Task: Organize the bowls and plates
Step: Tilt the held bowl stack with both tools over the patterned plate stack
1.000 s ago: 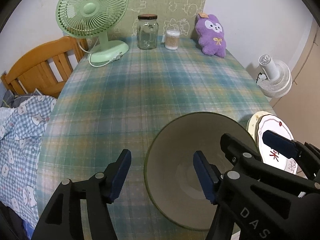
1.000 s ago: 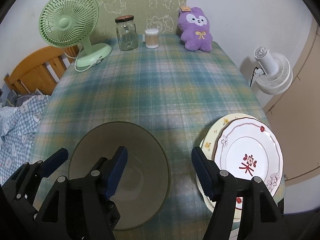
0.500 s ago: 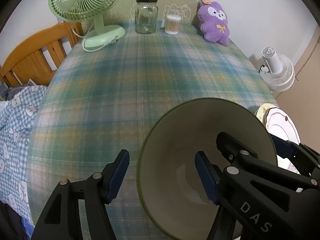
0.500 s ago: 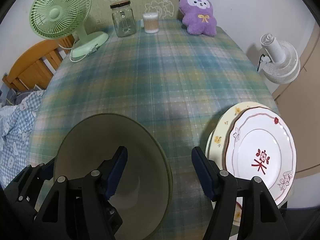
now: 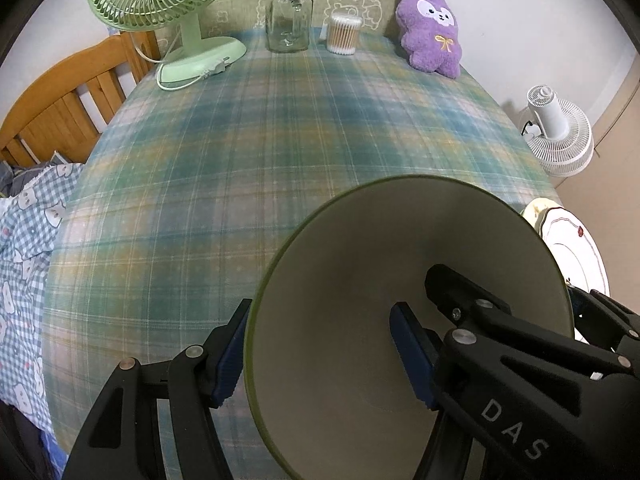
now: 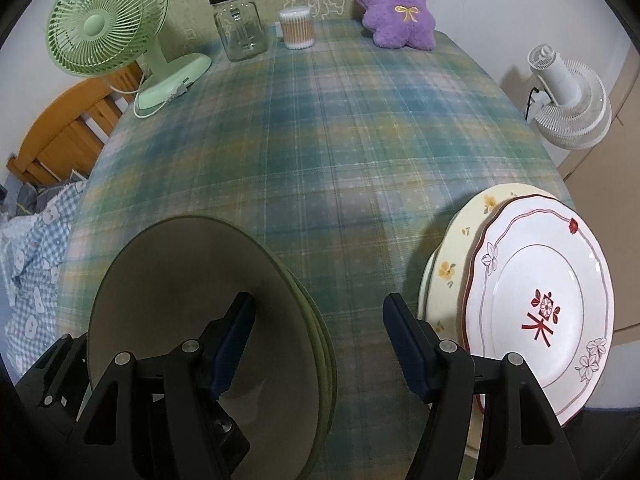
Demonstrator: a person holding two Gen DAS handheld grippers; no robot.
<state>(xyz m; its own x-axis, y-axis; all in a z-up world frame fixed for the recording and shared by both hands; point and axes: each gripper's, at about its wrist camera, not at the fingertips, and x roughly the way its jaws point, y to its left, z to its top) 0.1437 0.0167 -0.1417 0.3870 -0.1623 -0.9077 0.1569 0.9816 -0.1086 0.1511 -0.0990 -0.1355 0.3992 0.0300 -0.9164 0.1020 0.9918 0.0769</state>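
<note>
I have both claws angled steeply down over the near edge of the checked tablecloth (image 5: 280,140). The left gripper (image 5: 316,348) is spread wide and straddles the near left wall of the green bowl (image 5: 408,260): one pad sits outside the rim, the other hangs inside the hollow. I see no pad pressing on the wall, so I read nothing as pinched. The right gripper (image 6: 318,344) is also spread, with its left pad inside the same bowl's right side, its right pad over bare cloth, and the rim between them.

From the right view the bowl (image 6: 192,288) seems to show more than one rim edge on its right side, so it may sit nested in others; I cannot be sure. Just to its right stands a stack of plates (image 6: 540,300), white with a red mark on top, a yellow flowered one beneath, close to the table's corner.

I judge the bowl to be glazed ceramic: stiff, fairly heavy, slick and breakable. The thin rim wall is the only sensible hold, one pad in and one out, squeezed firmly. With two claws on opposite sides, I would lift level so it does not tip or slide.
</note>
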